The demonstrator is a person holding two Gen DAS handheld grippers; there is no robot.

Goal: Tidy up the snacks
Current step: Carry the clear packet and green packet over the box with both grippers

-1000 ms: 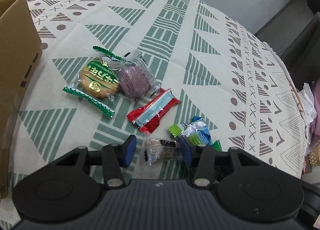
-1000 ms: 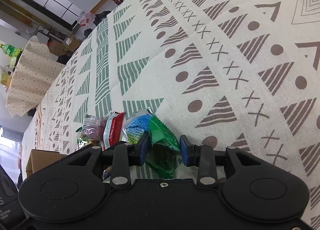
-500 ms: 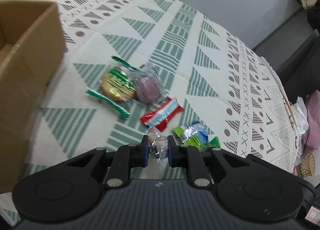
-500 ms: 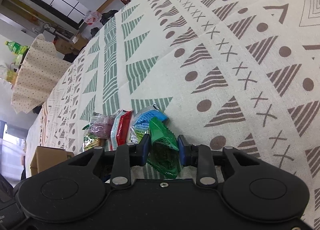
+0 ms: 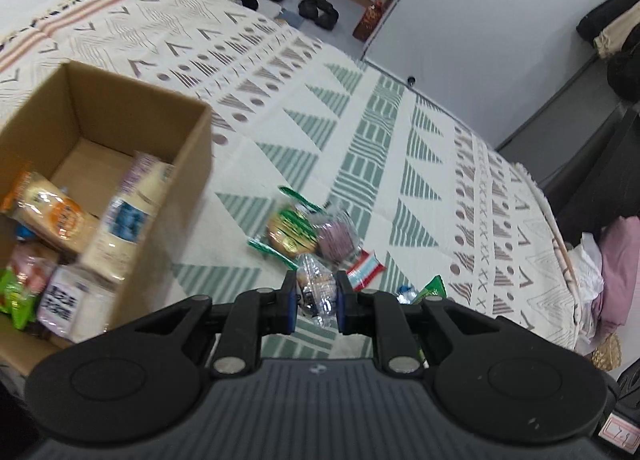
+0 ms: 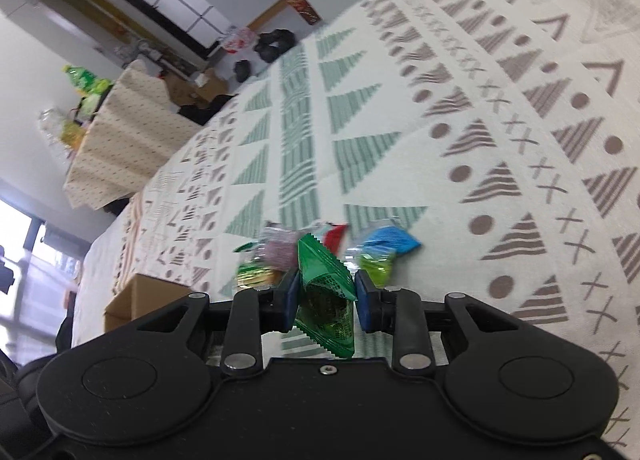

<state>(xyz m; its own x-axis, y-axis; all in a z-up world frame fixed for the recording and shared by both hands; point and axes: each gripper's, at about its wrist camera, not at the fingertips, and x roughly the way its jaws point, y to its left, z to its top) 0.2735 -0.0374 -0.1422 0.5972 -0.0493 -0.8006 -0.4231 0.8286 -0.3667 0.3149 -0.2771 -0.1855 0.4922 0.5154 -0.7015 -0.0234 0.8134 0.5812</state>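
Note:
My left gripper [image 5: 316, 302] is shut on a small clear-wrapped snack [image 5: 314, 278], held above the patterned cloth. Behind it on the cloth lie a green-wrapped round cookie [image 5: 290, 234], a purple snack [image 5: 336, 242] and a red packet [image 5: 366, 266]. The open cardboard box [image 5: 188, 147] stands to the left with several snack packs inside. My right gripper [image 6: 327, 296] is shut on a green packet [image 6: 320, 264], lifted off the cloth. A blue-and-green packet [image 6: 384, 246] lies just beyond it. The box [image 6: 140, 300] shows low on the left in the right wrist view.
The bed's patterned cloth [image 5: 380, 131] stretches far behind the snacks. Its edge drops off at the right, by pink and white bedding [image 5: 616, 260]. Shoes [image 5: 316, 7] lie on the floor beyond. A cloth-draped table [image 6: 120, 139] with bottles stands past the bed.
The left gripper closed on the clear-wrapped snack, rose and swung left, bringing the box's inside into view. The right gripper tightened on the green packet and lifted it off the cloth.

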